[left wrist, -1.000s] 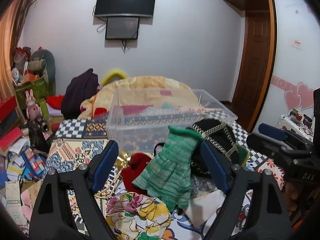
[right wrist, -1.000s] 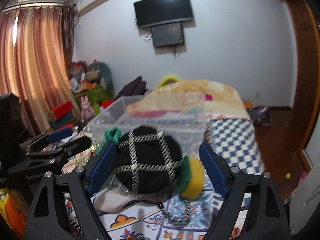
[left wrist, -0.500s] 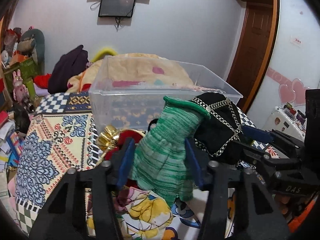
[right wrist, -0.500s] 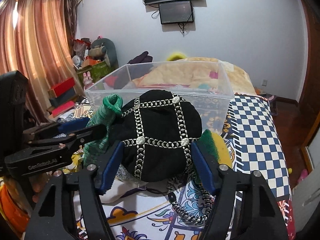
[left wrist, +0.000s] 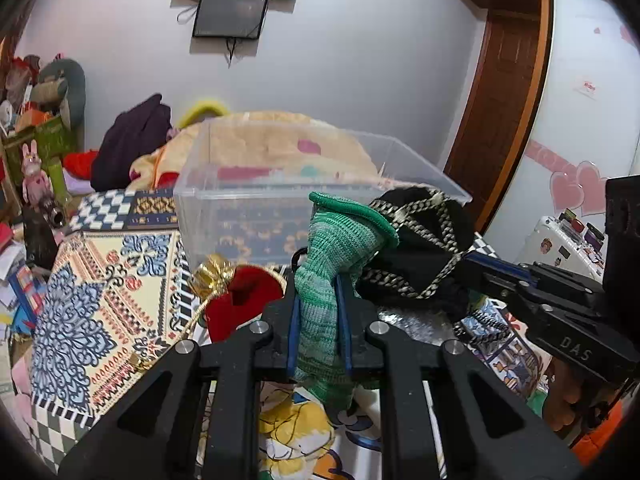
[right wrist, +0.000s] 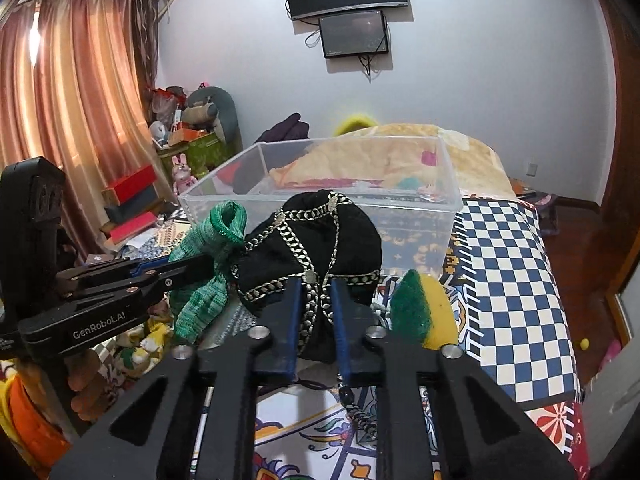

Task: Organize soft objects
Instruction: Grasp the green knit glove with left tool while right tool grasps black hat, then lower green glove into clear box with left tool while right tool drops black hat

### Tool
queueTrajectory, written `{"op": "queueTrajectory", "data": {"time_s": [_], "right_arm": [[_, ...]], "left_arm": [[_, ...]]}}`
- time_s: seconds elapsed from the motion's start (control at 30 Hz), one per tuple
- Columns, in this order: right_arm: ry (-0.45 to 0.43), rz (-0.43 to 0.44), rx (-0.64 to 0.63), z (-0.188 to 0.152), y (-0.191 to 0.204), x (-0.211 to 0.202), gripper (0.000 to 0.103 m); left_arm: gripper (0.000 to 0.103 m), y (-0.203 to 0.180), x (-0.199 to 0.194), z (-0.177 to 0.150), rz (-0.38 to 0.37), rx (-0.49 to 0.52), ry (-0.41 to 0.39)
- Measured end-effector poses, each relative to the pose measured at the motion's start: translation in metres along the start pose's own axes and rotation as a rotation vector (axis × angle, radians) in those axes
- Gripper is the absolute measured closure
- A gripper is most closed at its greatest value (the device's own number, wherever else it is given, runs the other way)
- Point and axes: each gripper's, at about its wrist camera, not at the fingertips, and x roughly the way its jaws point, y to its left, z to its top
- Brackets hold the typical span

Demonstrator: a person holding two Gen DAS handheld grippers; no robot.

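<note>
My left gripper point(left wrist: 318, 304) is shut on a green knitted glove point(left wrist: 332, 264), held upright above the bed. The glove point(right wrist: 208, 264) also shows in the right wrist view, clamped by the left gripper point(right wrist: 200, 264). My right gripper point(right wrist: 314, 300) is shut on a black pouch with a silver chain pattern point(right wrist: 316, 240). The pouch point(left wrist: 420, 248) sits just right of the glove in the left wrist view, with the right gripper point(left wrist: 468, 264) on it. A clear plastic bin point(left wrist: 304, 196) point(right wrist: 320, 196) stands just behind both items.
A red velvet pouch with gold trim point(left wrist: 244, 296) lies left of the glove. A yellow and green sponge point(right wrist: 424, 312) lies right of the black pouch. A floral cloth point(left wrist: 296, 428) lies below. Patterned bedding point(left wrist: 104, 304), a blanket heap point(right wrist: 400, 160) and left-side clutter point(right wrist: 132, 196) surround the bin.
Both grippers moved forward and closed, the left onto the green glove and the right onto the black pouch. The bin looks closer now.
</note>
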Motion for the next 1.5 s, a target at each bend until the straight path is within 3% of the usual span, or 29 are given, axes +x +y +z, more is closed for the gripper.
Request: {"op": "queueTrajectory", "data": {"time_s": [0.07, 0.3, 0.37, 0.43, 0.5, 0.77, 0.9, 1.1, 1.5], "right_arm": [[-0.010, 0.008, -0.004, 0.001, 0.001, -0.003, 0.097], [-0.045, -0.041, -0.013, 0.008, 0.000, -0.012, 0.097], [-0.026, -0.064, 0.029, 0.013, -0.009, -0.007, 0.083], [-0.032, -0.066, 0.058, 0.018, -0.015, -0.006, 0.045], [-0.062, -0.100, 0.051, 0.023, -0.020, -0.004, 0.042], [0.063, -0.047, 0.086, 0.027, -0.038, 0.032, 0.046], [0.108, -0.009, 0.099, 0.020, -0.039, 0.042, 0.082], [0.039, -0.003, 0.076, 0.022, -0.030, 0.017, 0.090], [-0.156, 0.023, 0.035, 0.064, -0.008, -0.038, 0.091]], "left_arm": [[0.087, -0.001, -0.007, 0.002, -0.008, 0.000, -0.017], [0.087, -0.005, -0.026, 0.010, 0.007, 0.002, -0.063], [0.087, -0.005, -0.029, 0.011, 0.007, -0.001, -0.067], [0.087, -0.006, -0.031, 0.012, 0.011, -0.004, -0.070], [0.087, -0.003, -0.029, 0.013, 0.010, -0.008, -0.068], [0.087, 0.000, -0.024, 0.013, 0.018, -0.002, -0.059], [0.087, 0.000, -0.023, 0.013, 0.020, -0.003, -0.058], [0.087, 0.002, -0.028, 0.023, 0.031, -0.007, -0.073], [0.087, 0.002, -0.040, 0.069, 0.072, 0.033, -0.145]]}}
